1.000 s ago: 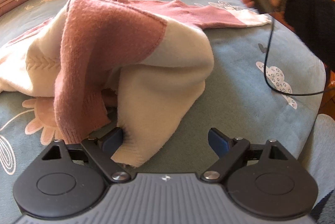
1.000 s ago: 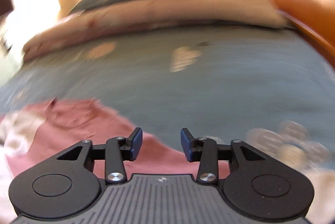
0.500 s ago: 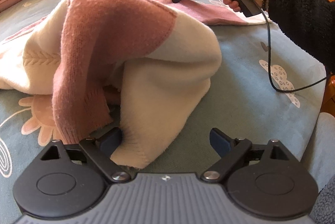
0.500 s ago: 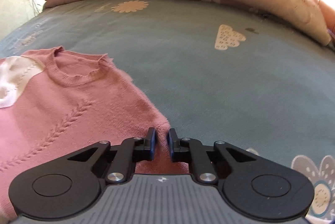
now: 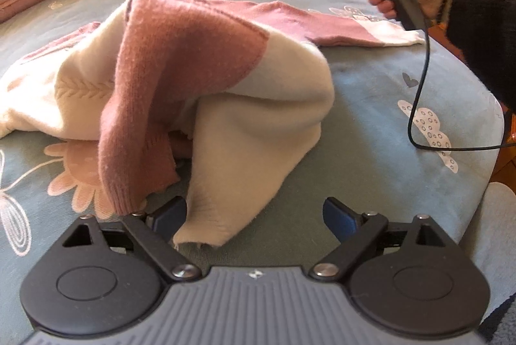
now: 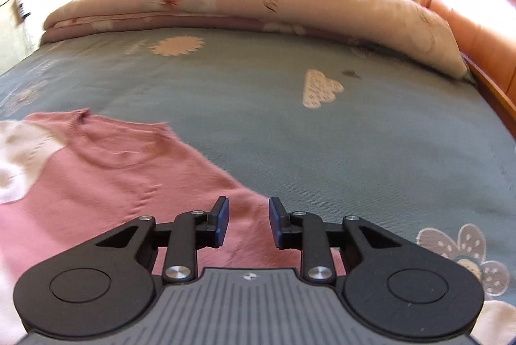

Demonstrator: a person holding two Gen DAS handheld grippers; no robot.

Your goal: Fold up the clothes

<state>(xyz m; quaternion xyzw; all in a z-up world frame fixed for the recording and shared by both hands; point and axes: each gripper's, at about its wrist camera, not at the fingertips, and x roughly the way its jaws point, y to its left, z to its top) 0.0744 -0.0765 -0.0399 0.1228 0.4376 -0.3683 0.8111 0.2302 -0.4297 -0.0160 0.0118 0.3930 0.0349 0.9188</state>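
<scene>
Sweater (image 5: pixel 200 61), pink and cream, is seen bunched on the grey-blue bed (image 5: pixel 371 132); the left gripper (image 5: pixel 254 212) is held with jaws wide apart beside a cream fold; the right gripper (image 6: pixel 248 220) is poised over the pink shoulder, jaws parted, nothing gripped.

Left wrist view: was aimed low and close across the blue-grey flower-printed bedspread (image 5: pixel 371 125) at the bunched pink-and-cream knitted sweater (image 5: pixel 200 67). Right wrist view: was raised above that sweater (image 6: pixel 106 180), directed along the bedspread (image 6: pixel 290 135) towards the folded floral quilt (image 6: pixel 258 9). Both were shared.
</scene>
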